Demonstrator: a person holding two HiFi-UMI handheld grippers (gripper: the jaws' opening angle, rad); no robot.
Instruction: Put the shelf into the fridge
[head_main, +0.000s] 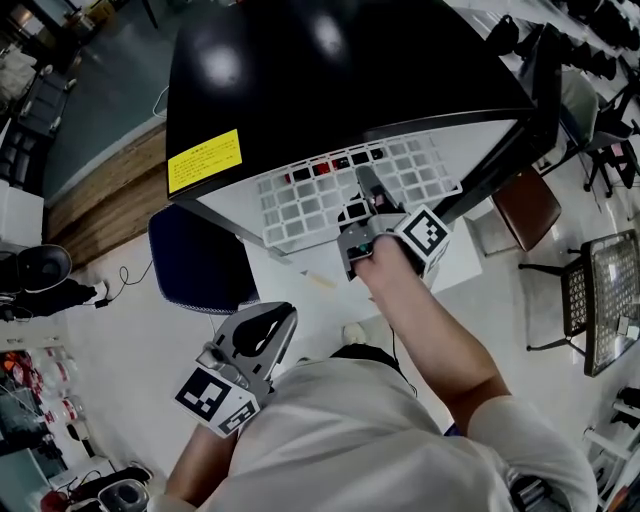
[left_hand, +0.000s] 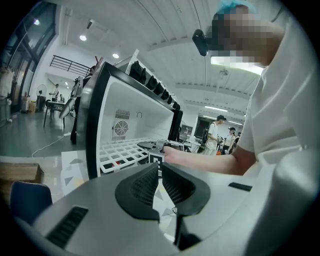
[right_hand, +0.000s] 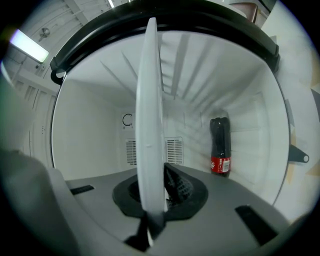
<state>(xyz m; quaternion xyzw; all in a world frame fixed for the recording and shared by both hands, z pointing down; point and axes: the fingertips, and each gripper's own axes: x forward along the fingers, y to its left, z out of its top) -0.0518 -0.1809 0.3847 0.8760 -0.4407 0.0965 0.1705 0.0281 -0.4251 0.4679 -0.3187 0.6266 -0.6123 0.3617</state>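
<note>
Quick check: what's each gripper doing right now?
Left gripper: closed, empty.
Right gripper: closed on the white shelf, gripping its edge.

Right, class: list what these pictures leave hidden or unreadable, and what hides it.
Head view: the fridge has a black top that hides the far edge of the shelf.
Head view: the print on the yellow label is too small to read.
Right gripper view: the edge-on shelf blocks part of the fridge's inside.

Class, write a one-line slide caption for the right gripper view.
Right gripper clamps the white shelf edge-on, facing the fridge with a dark bottle inside.
</note>
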